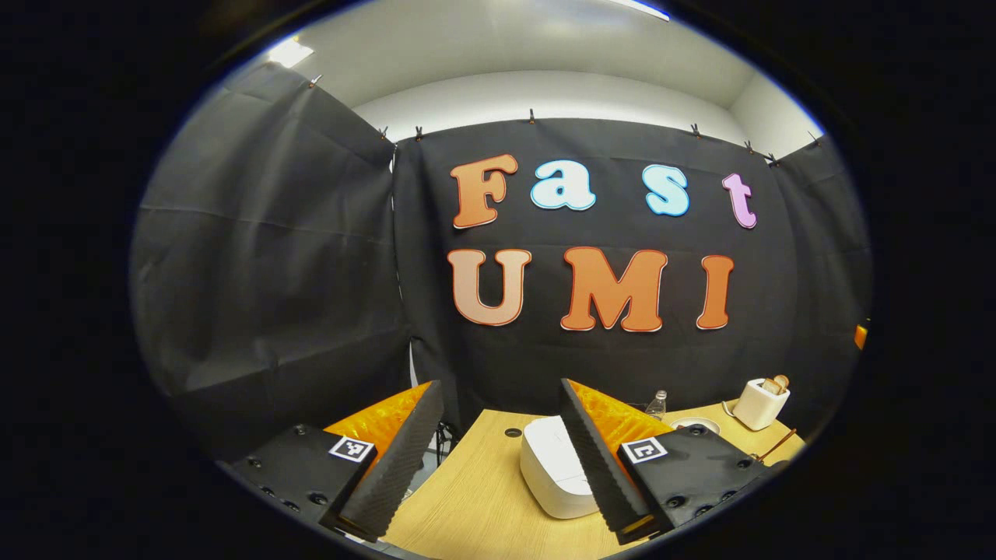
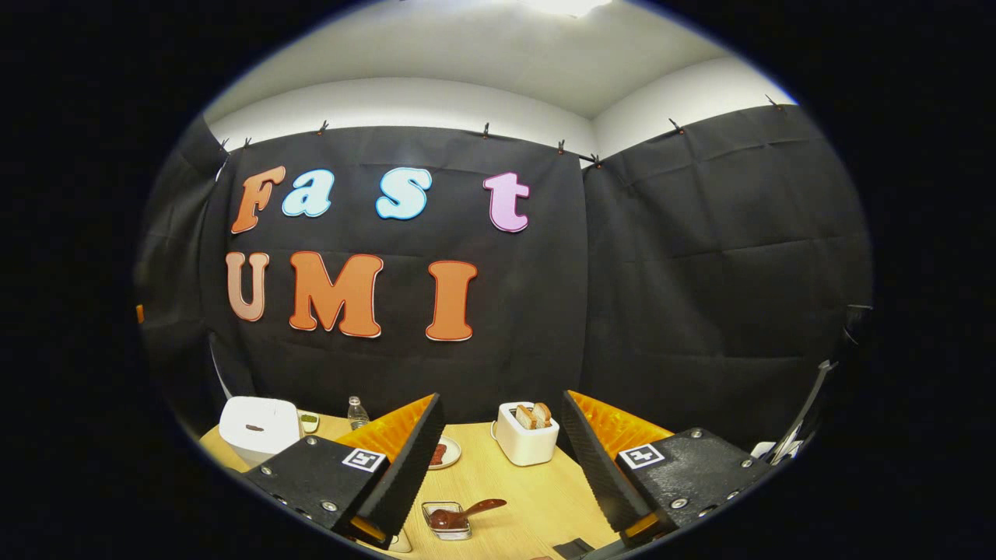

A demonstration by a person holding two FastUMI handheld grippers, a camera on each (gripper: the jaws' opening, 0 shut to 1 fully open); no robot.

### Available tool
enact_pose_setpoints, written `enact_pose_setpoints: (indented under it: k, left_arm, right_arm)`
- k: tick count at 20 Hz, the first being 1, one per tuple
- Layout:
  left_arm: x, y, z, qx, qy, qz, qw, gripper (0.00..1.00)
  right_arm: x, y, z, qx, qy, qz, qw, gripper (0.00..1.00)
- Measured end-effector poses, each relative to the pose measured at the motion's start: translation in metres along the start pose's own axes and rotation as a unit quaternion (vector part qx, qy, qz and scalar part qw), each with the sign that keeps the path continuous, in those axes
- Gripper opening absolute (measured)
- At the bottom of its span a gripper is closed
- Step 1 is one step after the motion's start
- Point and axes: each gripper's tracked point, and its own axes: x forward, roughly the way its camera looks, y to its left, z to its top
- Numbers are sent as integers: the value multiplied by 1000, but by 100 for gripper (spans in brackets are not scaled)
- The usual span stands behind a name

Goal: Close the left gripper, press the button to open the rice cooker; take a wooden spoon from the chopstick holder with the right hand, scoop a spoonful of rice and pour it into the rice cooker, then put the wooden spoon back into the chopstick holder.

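Left gripper view: left tool (image 1: pixel 502 459), fingers spread wide, nothing between them, raised above the near part of the wooden tabletop (image 1: pixel 467 498).
- Rice cooker (image 1: pixel 554 467): white, lid down, on the tabletop, partly behind the tool's right-hand finger.
- Clear bottle (image 1: pixel 657 404): upright, behind the cooker, near the cloth wall.
- Small round dish (image 1: pixel 695 424): just to the right of the bottle.
- White toaster (image 1: pixel 761 403): far right, with bread slices standing in its slots.

Right gripper view: right tool (image 2: pixel 502 459), fingers likewise wide apart and holding nothing, above the tabletop (image 2: pixel 529 498).
- Rice cooker (image 2: pixel 259 429): far left, lid shut, a dark button on its front.
- Small green dish (image 2: pixel 309 421): just right of the cooker.
- Clear bottle (image 2: pixel 357 412): upright, next along toward the centre.
- Round plate (image 2: pixel 445 453): holds something dark; partly behind the left-hand finger.
- White toaster (image 2: pixel 527 435): between the two fingers as seen, bread slices (image 2: pixel 533 415) standing in it.
- Clear square container (image 2: pixel 447 519): near edge, with a wooden spoon (image 2: pixel 467 513) lying in it, bowl down in the container, handle angled up to the right.
- Chopstick holder: cannot tell which item it is.
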Motion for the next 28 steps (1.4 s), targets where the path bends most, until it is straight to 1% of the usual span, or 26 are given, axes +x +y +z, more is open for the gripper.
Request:
enact_pose_setpoints:
  k: [2,4,5,7,8,9,10,11,13,14,15,17,20,23,28]
  left_arm:
    - [1,1,-2,-3,1,2,1000,98]
    - [3,1,-3,-1,4,3,1000,82]
    - [3,-4,-5,-2,8,-3,1000,80]
    - [5,-7,-8,-3,15,-6,1000,49]
    - [8,-2,-9,-1,17,1,1000,33]
    - [7,-5,-8,-5,17,-3,1000,24]
    - [9,-12,-8,-8,17,-8,1000,18]
    - [8,-13,-4,-5,15,-7,1000,14]
    - [11,-8,-5,-9,13,1,1000,12]
    - [19,-11,-7,-11,12,0,1000,5]
    - [23,-16,-8,-15,17,-4,1000,5]
    - [30,-38,-19,-20,27,-32,999,3]
    - [50,-67,-31,-12,39,-65,997,4]
    - [73,-101,-45,-19,59,-102,993,4]
    - [112,-150,-75,-22,90,-139,986,5]
  right_arm:
    - [3,0,2,-9,-7,-1,1000,93]
    - [4,2,4,-14,-12,2,1000,93]
    - [4,2,5,-14,-13,4,1000,93]
    - [5,3,4,-13,-11,7,1000,93]
    - [5,3,5,-14,-13,9,1000,93]
    - [5,3,7,-15,-15,10,1000,93]
    - [6,3,6,-16,-16,10,1000,93]
    - [6,4,6,-18,-16,10,1000,93]
    - [8,4,5,-20,-14,10,1000,93]
    - [8,5,4,-19,-13,10,1000,93]
    - [9,6,4,-19,-12,11,1000,93]
    - [11,6,2,-18,-9,12,1000,93]
    - [16,8,-2,-16,-4,14,1000,93]
    - [22,9,-8,-16,3,16,1000,93]
    - [31,6,-20,-18,22,10,1000,93]
